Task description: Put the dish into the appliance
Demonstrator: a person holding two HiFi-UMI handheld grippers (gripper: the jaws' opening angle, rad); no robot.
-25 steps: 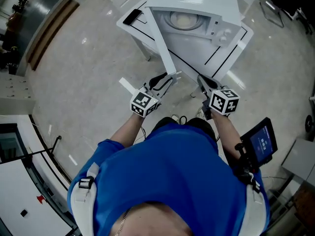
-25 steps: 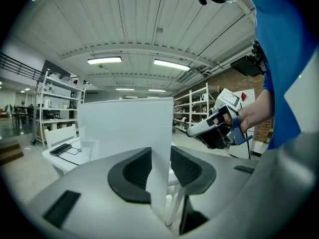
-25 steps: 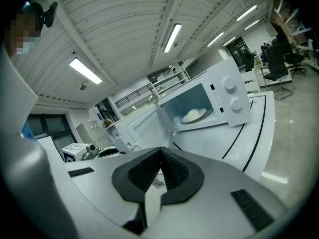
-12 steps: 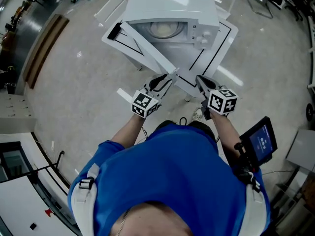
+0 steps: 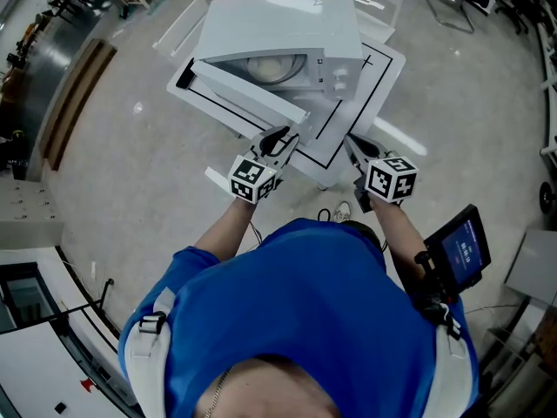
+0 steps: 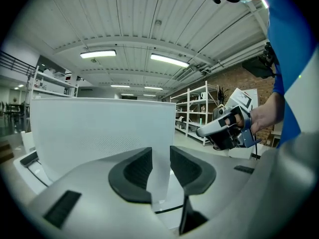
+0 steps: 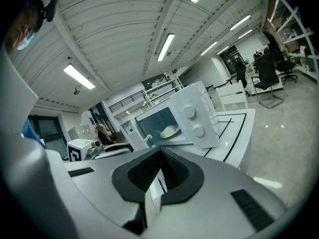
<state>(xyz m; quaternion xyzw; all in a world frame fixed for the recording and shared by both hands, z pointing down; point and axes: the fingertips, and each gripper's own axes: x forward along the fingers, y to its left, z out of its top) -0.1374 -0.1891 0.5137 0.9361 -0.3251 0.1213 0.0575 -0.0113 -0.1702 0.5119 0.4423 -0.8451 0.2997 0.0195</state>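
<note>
Dish (image 5: 264, 68) sits inside microwave (image 5: 287, 16) cavity, upper centre of head view. Microwave stands on white table (image 5: 370, 85). Microwave door (image 5: 244, 94) ajar, angled across opening. Left gripper (image 5: 278, 140) clamped on door's free edge. Right gripper (image 5: 354, 149) empty, jaws pressed together, lower right of microwave, near table edge.

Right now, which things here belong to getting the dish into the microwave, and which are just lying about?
Part of the job:
microwave; its open door, gripped at the edge by the left gripper; dish, already inside; right gripper, jaws together, empty.

Just around:
white table under the microwave; small screen; shelving; office chair.
</note>
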